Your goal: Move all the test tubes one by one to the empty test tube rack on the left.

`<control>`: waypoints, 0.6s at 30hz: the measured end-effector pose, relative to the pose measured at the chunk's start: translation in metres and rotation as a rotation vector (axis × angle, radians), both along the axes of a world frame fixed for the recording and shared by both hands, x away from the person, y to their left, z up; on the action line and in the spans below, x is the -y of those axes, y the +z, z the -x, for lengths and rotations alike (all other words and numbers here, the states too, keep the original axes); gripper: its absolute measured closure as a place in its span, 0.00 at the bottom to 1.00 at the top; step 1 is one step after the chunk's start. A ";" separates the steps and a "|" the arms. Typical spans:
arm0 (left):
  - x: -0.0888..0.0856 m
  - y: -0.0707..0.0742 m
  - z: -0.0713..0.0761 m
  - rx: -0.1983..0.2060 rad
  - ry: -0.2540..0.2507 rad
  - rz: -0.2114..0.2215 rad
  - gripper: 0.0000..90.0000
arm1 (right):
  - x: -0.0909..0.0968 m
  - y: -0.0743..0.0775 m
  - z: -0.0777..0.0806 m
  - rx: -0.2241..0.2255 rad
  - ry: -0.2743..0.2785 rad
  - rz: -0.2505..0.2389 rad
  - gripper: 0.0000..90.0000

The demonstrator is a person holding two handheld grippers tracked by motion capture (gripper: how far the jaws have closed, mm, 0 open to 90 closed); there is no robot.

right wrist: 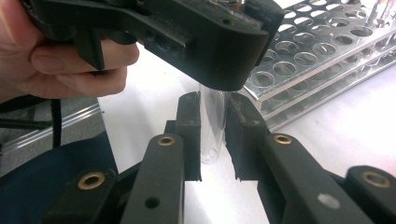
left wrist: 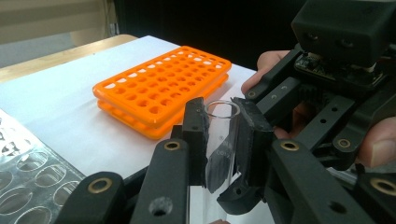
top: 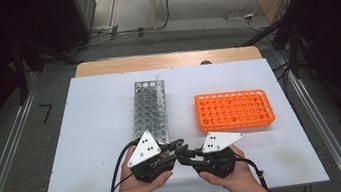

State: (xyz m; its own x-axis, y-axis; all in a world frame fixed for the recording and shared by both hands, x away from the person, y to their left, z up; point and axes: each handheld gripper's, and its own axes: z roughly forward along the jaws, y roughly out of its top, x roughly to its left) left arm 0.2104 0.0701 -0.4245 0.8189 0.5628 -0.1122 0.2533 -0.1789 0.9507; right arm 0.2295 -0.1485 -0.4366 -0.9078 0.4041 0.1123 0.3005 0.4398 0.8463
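Both grippers met nose to nose at the near edge of the white worktop (top: 88, 138), and between them stood a clear glass test tube (left wrist: 220, 140). The left gripper (left wrist: 223, 135) had its jaws drawn in on the tube near its open rim, the pads pressing the glass on either side. The right gripper (right wrist: 212, 135) had its jaws closed around the tube's lower part, with the rounded bottom hanging just below the pads; whether both pads pressed the glass or sat a hair off it could not be told. From above, the left gripper (top: 164, 152) and right gripper (top: 194, 154) touched tips, and the tube itself was too small to make out there. The high view gave the layout: a metal rack (top: 149, 111) just beyond the left hand (top: 140, 183), with one tube standing at its far right corner, and an orange rack (top: 233, 110) beyond the right hand (top: 232, 175), the two racks well apart. The left gripper view showed the orange rack's empty holes; the right gripper view showed the metal rack's tiers close behind the tube.
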 end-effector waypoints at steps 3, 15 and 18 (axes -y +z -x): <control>-0.002 0.001 -0.001 -0.003 0.012 -0.002 0.84 | 0.002 0.000 0.000 0.010 -0.002 -0.007 0.72; -0.014 0.004 -0.011 -0.002 0.053 0.016 0.84 | 0.030 0.006 -0.008 0.045 -0.074 -0.018 0.19; -0.016 0.005 -0.015 0.001 0.067 0.022 0.84 | 0.040 0.006 -0.011 0.041 -0.085 -0.023 0.11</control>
State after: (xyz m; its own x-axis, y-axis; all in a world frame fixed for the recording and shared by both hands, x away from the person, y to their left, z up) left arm 0.2252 0.0863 -0.4197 0.7797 0.6136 -0.1246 0.2630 -0.1403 0.9545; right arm 0.2401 -0.1887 -0.4301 -0.8745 0.4774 0.0858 0.3007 0.3948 0.8681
